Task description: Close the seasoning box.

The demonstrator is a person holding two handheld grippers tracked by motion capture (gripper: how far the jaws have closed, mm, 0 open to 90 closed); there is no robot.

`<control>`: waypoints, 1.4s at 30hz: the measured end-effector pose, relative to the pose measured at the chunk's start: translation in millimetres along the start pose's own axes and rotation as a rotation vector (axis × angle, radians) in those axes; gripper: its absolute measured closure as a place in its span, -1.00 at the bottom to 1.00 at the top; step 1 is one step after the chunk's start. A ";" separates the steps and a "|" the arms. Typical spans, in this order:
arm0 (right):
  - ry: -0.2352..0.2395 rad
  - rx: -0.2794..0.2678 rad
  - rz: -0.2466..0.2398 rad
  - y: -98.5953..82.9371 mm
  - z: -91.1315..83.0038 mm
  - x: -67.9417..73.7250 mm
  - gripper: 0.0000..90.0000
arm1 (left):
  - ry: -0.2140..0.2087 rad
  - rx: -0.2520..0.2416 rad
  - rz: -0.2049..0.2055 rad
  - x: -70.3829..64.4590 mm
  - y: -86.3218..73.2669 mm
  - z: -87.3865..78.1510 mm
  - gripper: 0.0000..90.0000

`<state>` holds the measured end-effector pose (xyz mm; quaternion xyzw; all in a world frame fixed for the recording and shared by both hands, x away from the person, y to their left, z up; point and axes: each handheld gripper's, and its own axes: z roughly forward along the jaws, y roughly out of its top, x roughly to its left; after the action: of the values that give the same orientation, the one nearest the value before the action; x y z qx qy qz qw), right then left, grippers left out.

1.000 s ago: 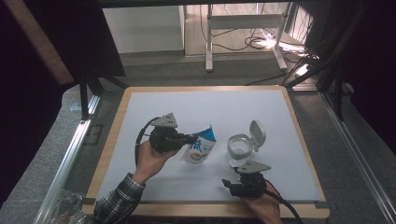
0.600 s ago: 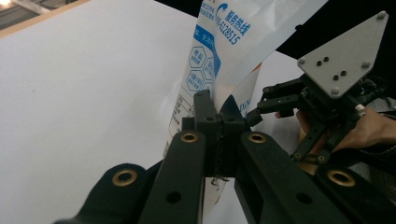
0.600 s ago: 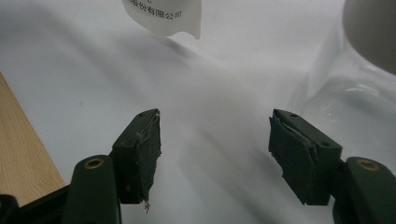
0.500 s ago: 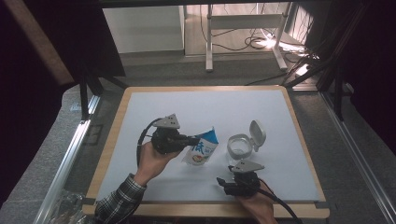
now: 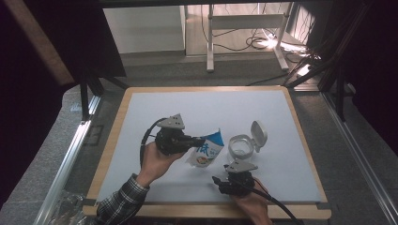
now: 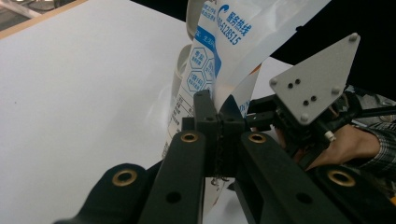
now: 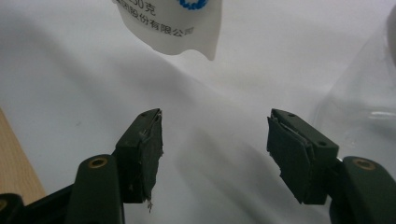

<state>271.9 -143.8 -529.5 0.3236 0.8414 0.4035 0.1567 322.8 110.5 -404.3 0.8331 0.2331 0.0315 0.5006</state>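
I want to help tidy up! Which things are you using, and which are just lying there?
In use:
- blue-and-white plastic pouch, pinched by the left gripper
- clear round container with open flip lid
- right gripper, open

Lying about:
- metal-legged stand and cables beyond the table

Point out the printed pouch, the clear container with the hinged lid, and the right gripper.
printed pouch (image 5: pixel 206 152), high view, blue-and-white printed face
clear container (image 5: pixel 241 146), high view, transparent round body
right gripper (image 7: pixel 215 154), right gripper view, gap between its fingertips
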 end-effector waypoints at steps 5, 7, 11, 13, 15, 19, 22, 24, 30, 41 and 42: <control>-0.012 -0.009 -0.018 3.1 5.6 2.5 -0.17 | -0.006 -0.003 -0.001 -3.7 4.0 0.8 1.00; -0.012 -0.006 -0.015 4.6 8.1 3.5 -0.16 | -0.011 -0.009 -0.006 -5.5 5.4 1.1 1.00; -0.019 -0.016 0.000 7.0 13.9 5.4 -0.16 | -0.020 -0.012 -0.007 -9.1 9.5 1.4 1.00; -0.024 -0.015 -0.001 7.4 14.8 6.1 -0.16 | -0.021 -0.009 -0.003 -9.6 10.5 1.2 1.00; -0.033 -0.016 -0.003 8.1 17.2 7.3 -0.16 | -0.025 -0.008 -0.001 -10.7 12.1 1.1 1.00; -0.046 -0.021 -0.010 9.3 21.2 9.3 -0.16 | -0.028 -0.005 0.002 -12.9 14.8 1.2 1.00; -0.071 -0.046 -0.002 10.9 21.6 11.3 -0.17 | -0.034 -0.004 0.000 -13.7 16.3 1.7 1.00; -0.077 -0.056 -0.016 11.1 22.2 11.0 -0.18 | -0.035 -0.004 -0.003 -14.0 16.6 1.8 1.00; -0.114 -0.080 -0.039 14.4 25.9 12.8 -0.20 | -0.046 -0.005 -0.002 -16.8 19.8 1.7 1.00; -0.147 -0.159 -0.056 18.0 26.3 14.8 -0.22 | -0.064 -0.020 -0.028 -15.5 21.7 -0.1 1.00; -0.145 -0.167 -0.054 18.5 25.7 15.1 -0.22 | -0.072 -0.024 -0.035 -14.9 21.5 0.0 1.00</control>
<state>282.0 -110.3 -531.2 0.3147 0.7998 0.4435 0.2543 317.2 95.9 -383.3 0.8235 0.2291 -0.0043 0.5189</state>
